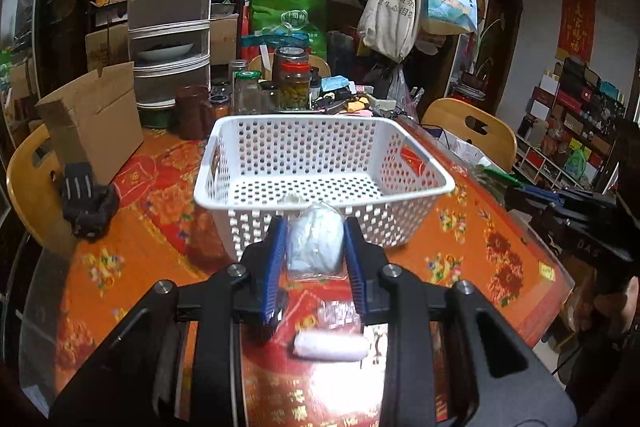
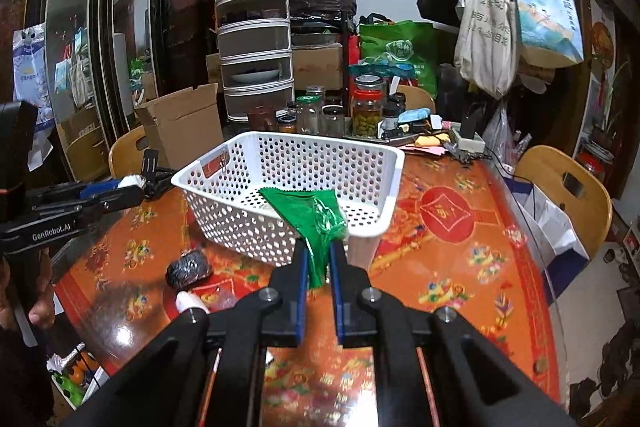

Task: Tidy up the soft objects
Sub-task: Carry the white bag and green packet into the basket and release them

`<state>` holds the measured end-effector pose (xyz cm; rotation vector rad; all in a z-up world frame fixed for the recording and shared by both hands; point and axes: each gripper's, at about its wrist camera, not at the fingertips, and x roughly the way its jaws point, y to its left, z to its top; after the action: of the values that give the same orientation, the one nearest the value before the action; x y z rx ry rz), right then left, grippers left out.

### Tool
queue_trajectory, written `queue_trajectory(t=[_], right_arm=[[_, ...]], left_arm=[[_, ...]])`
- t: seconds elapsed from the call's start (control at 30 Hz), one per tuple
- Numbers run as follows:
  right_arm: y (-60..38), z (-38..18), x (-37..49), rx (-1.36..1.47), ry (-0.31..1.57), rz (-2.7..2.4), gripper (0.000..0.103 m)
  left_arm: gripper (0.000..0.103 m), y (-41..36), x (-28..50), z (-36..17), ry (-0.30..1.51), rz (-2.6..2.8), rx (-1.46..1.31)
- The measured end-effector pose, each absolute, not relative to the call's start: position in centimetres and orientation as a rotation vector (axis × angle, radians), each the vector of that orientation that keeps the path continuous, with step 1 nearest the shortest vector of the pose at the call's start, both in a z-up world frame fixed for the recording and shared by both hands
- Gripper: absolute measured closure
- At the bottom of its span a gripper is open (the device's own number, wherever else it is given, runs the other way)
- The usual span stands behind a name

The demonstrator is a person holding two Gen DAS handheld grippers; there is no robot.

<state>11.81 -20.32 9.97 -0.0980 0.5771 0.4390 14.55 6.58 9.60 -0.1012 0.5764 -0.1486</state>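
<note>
A white perforated basket stands on the orange patterned table. My left gripper is shut on a clear bag of white soft stuff, held just before the basket's near wall. A white roll lies on the table under it. My right gripper is shut on a green cloth in clear wrap, which hangs over the basket's near rim. A dark bundle and a white roll end lie on the table to its left. The left gripper also shows in the right wrist view.
A cardboard box, a black bundle, stacked food covers and glass jars stand at the table's back and left. Wooden chairs stand around it. Bags hang from a coat stand.
</note>
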Motion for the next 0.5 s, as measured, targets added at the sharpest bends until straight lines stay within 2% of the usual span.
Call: queue_trajectory(t=[0.5], right_arm=[[-16.0, 12.4, 20.3, -0.176, 0.660, 0.431, 0.094]], left_arm=[[0.076, 7.4, 26.2, 13.2, 0.670, -0.100, -0.105]])
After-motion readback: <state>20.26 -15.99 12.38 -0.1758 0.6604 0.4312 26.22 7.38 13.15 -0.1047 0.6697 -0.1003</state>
